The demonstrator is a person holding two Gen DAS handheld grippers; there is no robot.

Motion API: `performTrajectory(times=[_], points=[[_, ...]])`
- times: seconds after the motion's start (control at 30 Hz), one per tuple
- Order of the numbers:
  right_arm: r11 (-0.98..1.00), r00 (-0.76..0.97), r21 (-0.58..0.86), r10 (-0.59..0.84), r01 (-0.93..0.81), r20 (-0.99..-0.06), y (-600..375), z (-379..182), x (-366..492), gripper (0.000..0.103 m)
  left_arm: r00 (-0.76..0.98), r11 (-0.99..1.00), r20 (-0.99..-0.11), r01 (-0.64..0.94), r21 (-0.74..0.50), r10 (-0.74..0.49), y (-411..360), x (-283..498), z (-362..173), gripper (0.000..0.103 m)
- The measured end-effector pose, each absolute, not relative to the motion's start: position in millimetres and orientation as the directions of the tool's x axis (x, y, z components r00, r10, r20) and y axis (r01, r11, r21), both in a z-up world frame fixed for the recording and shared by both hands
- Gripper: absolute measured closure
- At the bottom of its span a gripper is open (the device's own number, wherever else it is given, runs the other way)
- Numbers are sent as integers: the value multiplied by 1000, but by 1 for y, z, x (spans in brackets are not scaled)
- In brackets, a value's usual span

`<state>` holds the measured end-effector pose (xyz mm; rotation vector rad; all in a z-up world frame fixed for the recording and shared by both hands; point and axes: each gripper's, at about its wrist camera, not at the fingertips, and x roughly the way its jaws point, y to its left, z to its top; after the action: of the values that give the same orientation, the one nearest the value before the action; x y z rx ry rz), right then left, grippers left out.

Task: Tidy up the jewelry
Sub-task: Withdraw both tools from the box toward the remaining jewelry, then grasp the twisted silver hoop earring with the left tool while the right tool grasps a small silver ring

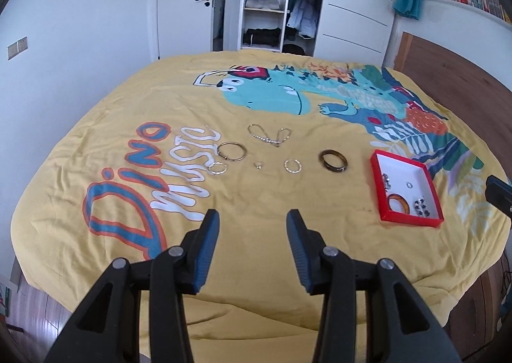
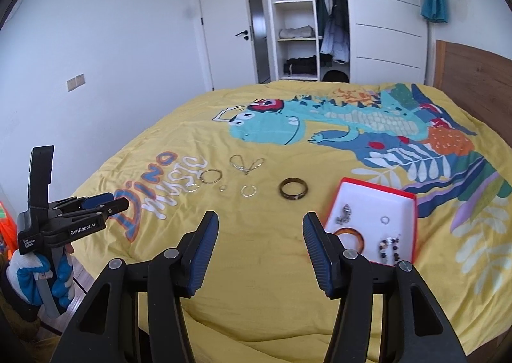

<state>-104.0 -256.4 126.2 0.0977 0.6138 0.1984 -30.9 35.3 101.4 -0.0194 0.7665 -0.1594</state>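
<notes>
The left gripper (image 1: 252, 219) has two black plastic arms with triangular holes, round silver screws at the joints, and blue ribbed pads on the inner side of its fingers. The right gripper (image 2: 260, 222) has the same build. Seen from the side, the left gripper body carries white lettering ("GenRobot.AI") and a grey handle. The person's left hand (image 2: 38, 276) wears a white glove with blue fingertips.

My right claw (image 2: 260, 233) covers the red box's (image 2: 412, 225) near corner and half the amber bangle (image 2: 353, 232); box trinkets too small to identify
</notes>
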Motion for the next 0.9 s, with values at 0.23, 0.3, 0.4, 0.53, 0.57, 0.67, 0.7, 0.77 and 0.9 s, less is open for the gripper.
performTrajectory(times=[0.23,0.3,0.4,0.53,0.57,0.67,0.7,0.77,0.9], points=[[955,752,175,295,-238,-590,-232,97,-70,49,700,992,-703,68,-107,-123,57,-3,81,62],[949,730,182,314,-257,-607,-225,86,-57,49,692,992,-711,52,-118,-121,61,9,73,62],[940,700,201,341,-277,-627,-219,68,-35,49,672,990,-731,28,-136,-119,65,31,58,62],[926,661,232,375,-297,-650,-211,44,1,49,643,990,-757,7,-142,-113,66,62,36,62],[923,652,238,382,-302,-655,-208,38,9,49,638,990,-762,6,-142,-113,65,70,31,62],[911,623,251,407,-326,-668,-198,23,37,49,619,989,-776,3,-146,-116,62,96,16,62],[907,614,256,415,-334,-671,-194,19,45,49,615,989,-779,5,-150,-122,61,105,11,62],[898,597,264,432,-351,-676,-188,9,63,49,606,986,-783,21,-165,-143,58,120,3,62],[883,567,281,459,-377,-684,-177,-10,95,49,591,984,-788,73,-162,-174,51,154,-13,62]])
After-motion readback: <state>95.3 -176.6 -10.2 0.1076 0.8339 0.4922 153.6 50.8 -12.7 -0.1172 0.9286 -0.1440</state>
